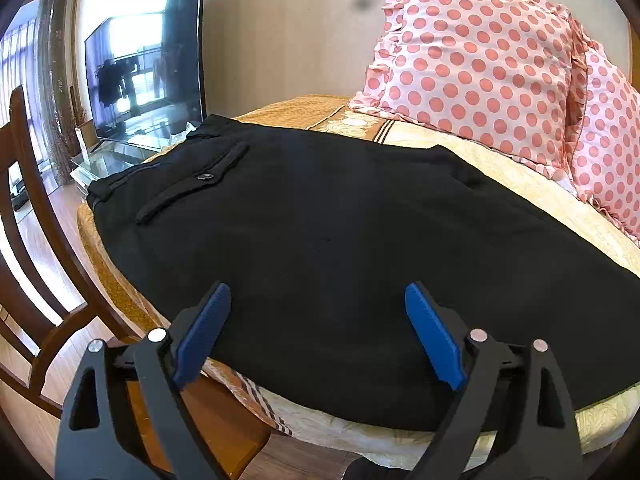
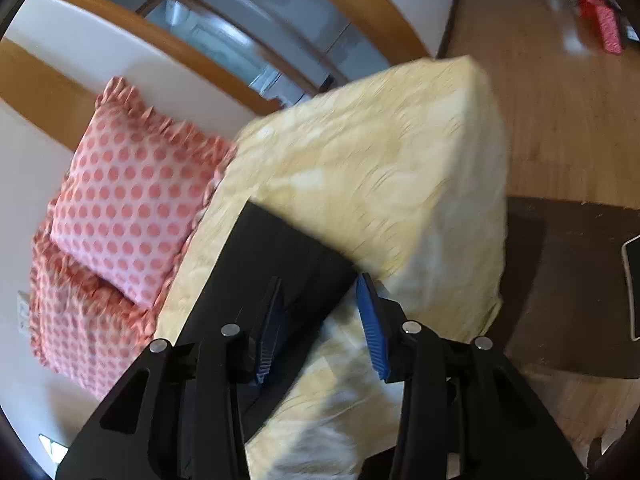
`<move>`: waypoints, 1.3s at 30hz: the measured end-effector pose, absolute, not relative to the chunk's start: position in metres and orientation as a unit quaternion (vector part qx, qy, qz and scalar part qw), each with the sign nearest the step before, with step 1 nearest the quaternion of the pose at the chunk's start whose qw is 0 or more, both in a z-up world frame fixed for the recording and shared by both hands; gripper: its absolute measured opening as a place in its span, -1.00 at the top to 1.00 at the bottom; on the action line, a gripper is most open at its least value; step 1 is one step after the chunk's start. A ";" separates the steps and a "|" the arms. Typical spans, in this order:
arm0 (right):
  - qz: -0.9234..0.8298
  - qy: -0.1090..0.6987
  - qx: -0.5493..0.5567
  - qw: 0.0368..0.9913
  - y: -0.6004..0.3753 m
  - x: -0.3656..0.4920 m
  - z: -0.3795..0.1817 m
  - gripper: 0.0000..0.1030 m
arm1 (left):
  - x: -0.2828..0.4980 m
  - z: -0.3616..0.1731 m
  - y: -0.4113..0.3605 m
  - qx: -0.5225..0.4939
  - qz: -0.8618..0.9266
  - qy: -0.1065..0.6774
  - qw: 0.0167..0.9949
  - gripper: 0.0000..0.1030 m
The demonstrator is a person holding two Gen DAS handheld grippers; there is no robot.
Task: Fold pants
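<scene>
i see a bed under a cream-and-gold patterned cover. black pants lie flat on it, waistband toward the far left corner, one leg end reaching toward the right corner in the right wrist view. two pink polka-dot pillows stand on the bed along its far side, against the wall, just beside the pants.

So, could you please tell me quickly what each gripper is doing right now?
Left gripper: open, holding nothing, above the pants.
Right gripper: open, holding nothing, over the pants' end.
</scene>
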State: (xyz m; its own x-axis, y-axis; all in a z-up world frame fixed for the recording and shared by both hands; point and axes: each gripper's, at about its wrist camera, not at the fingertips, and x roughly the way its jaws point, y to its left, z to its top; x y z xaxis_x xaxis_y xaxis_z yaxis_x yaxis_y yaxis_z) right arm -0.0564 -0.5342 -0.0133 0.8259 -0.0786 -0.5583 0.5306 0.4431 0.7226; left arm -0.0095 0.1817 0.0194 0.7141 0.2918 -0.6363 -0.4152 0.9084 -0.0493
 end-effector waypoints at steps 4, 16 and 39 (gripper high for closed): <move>-0.186 0.226 0.488 0.823 -0.529 -0.042 -0.014 0.56 | -0.010 0.019 0.182 -0.096 0.189 0.323 0.922 -0.74; 0.173 0.210 0.334 0.903 -0.332 0.063 0.082 0.81 | -0.009 0.020 0.181 -0.101 0.194 0.323 0.921 -0.75; 0.426 0.358 0.015 0.831 -0.044 0.054 0.010 -0.06 | -0.081 0.033 0.258 -0.290 0.181 0.279 0.897 -0.70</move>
State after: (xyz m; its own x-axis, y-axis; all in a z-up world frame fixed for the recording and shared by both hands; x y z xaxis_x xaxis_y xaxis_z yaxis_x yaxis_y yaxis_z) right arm 0.0536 -0.0439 0.0104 0.3820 0.7184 -0.5814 -0.6968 0.6372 0.3295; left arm -0.0806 0.2583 0.0329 0.7783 0.1626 -0.6065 -0.4869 0.7662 -0.4194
